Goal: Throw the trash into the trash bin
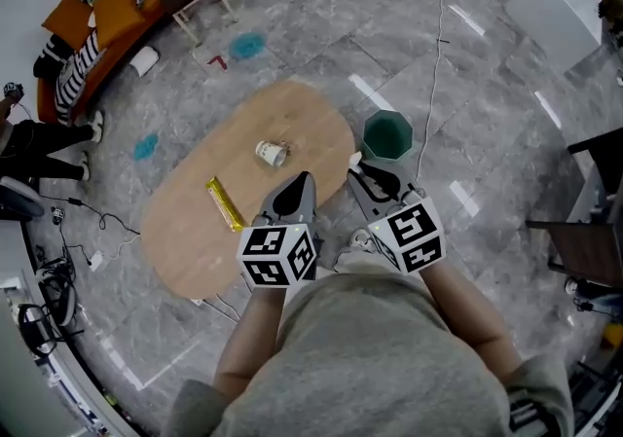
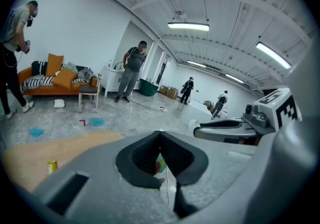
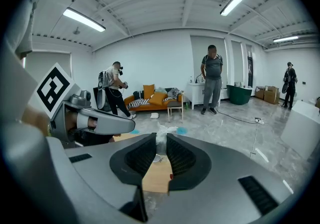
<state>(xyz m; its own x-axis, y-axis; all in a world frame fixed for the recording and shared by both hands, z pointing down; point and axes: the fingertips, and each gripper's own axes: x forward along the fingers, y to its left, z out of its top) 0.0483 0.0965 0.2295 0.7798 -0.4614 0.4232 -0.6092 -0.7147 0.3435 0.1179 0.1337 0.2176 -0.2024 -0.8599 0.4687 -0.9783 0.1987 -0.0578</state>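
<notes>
Wrapper [image 3: 160, 138] clamped in right gripper [image 1: 363, 173], just beside green trash bin [image 1: 387, 136]; we should centre it over the mouth before releasing.

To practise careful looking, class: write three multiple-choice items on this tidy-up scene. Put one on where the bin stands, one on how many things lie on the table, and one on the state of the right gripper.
1. Where does the green bin stand in relation to the table?
A. On top of it
B. On the floor beside its edge
C. Tipped over under it

2. How many bits of trash lie on the table?
A. Two
B. None
C. Six

3. What is the right gripper doing?
A. Open and empty
B. Shut on a crumpled pale scrap
C. Gripping the bin's rim

Answers:
1. B: the bin sits upright on the grey tiles next to the table.
2. A: only a crumpled cup and a yellow wrapper lie there.
3. B: the pads press on the scrap from both sides.
</notes>
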